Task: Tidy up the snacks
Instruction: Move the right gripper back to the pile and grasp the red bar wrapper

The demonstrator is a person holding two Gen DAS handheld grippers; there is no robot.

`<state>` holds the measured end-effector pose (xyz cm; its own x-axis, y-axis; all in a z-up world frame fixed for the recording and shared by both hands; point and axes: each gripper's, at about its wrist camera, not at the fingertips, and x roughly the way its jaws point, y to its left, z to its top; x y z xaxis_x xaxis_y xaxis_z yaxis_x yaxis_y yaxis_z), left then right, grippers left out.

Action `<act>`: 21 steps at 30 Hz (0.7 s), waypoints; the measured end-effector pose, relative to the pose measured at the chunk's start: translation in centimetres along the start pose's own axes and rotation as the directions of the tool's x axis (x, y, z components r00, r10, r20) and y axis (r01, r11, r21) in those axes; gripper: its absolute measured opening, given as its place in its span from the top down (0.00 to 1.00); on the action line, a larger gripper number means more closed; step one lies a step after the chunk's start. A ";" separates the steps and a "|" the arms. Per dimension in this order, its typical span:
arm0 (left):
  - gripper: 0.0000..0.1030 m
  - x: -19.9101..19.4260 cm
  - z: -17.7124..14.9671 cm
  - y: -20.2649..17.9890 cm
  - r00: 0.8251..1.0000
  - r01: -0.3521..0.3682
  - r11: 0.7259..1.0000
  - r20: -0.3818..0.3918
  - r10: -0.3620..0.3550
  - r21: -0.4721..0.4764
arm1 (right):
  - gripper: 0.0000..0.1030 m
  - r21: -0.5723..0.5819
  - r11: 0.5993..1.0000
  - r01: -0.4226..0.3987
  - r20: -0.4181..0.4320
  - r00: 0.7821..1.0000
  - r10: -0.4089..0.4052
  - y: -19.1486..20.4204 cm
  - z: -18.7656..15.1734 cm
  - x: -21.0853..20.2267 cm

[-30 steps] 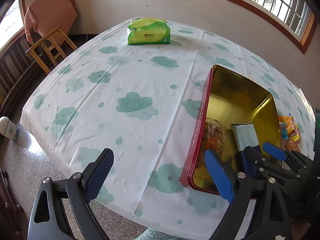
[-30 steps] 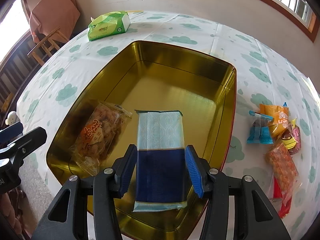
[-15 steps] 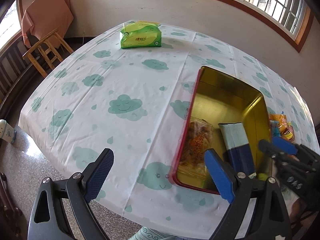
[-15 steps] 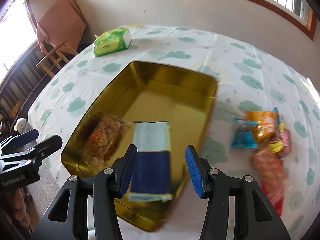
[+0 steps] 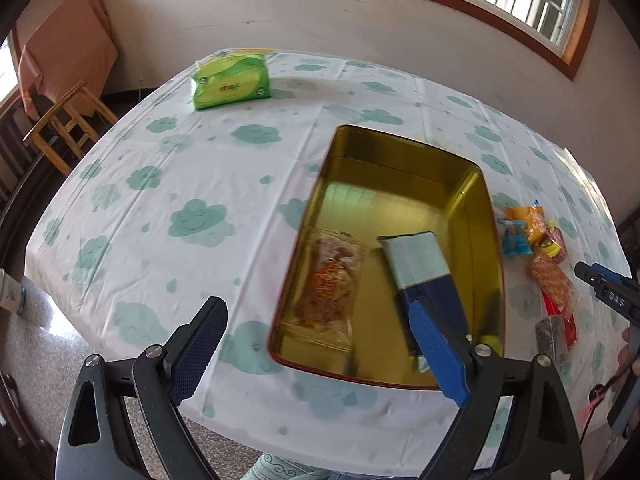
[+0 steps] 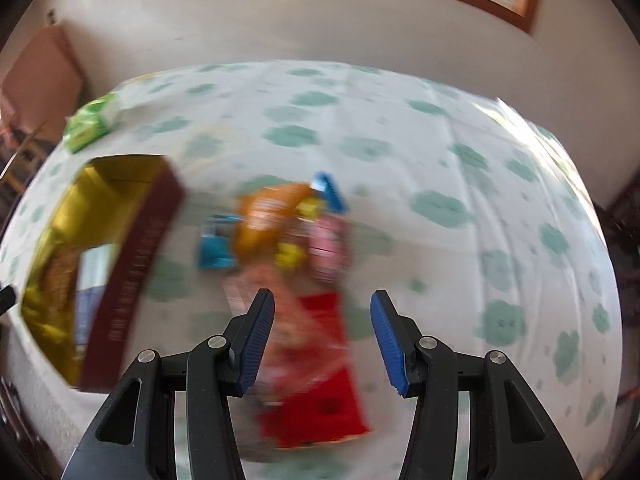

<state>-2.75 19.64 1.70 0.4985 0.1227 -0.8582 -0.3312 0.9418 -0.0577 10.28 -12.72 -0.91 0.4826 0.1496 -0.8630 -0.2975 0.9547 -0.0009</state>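
A gold tin (image 5: 476, 184) with a dark red outside (image 6: 132, 264) stands on the table. In it lie a clear bag of orange snacks (image 5: 332, 280) and a blue and pale packet (image 5: 424, 272). A heap of loose snack packets (image 5: 536, 240) lies right of the tin; in the blurred right wrist view I see an orange packet (image 6: 268, 216), a blue one (image 6: 216, 248), a pink one (image 6: 328, 244) and a red one (image 6: 324, 360). My right gripper (image 6: 322, 338) is open and empty above the red packet. My left gripper (image 5: 316, 354) is open and empty near the tin's front left corner.
A green tissue pack (image 5: 230, 82) sits at the table's far side. The table has a white cloth with green clouds (image 5: 200, 220). A wooden chair with a draped orange cloth (image 5: 64, 76) stands at the far left. A wall and window lie behind.
My right gripper has let go of the blue and pale packet in the tin and swung right, over the loose packets. The left gripper's view has risen and shifted right.
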 end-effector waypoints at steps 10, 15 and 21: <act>0.12 0.0 -0.3 -3.4 0.999 0.030 0.998 -0.018 -0.029 0.062 | 0.50 0.024 0.999 -0.022 -0.066 0.998 0.024 -2.6 -2.3 2.7; 0.12 0.0 -0.5 -5.5 0.998 0.051 0.994 -0.026 -0.049 0.100 | 0.50 -0.018 0.994 -0.106 -0.087 0.991 0.104 -0.7 -3.8 2.6; 0.12 -0.1 -1.3 -8.1 0.996 0.083 0.985 -0.046 -0.077 0.150 | 0.47 -0.063 0.989 -0.130 -0.092 0.988 0.124 0.2 -4.5 2.6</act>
<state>-1.12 11.57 1.56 0.4847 0.0355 -0.8740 -0.1647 0.9850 -0.0514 7.80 -13.30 -5.39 0.3637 0.2424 -0.8994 -0.4091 0.9090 0.0796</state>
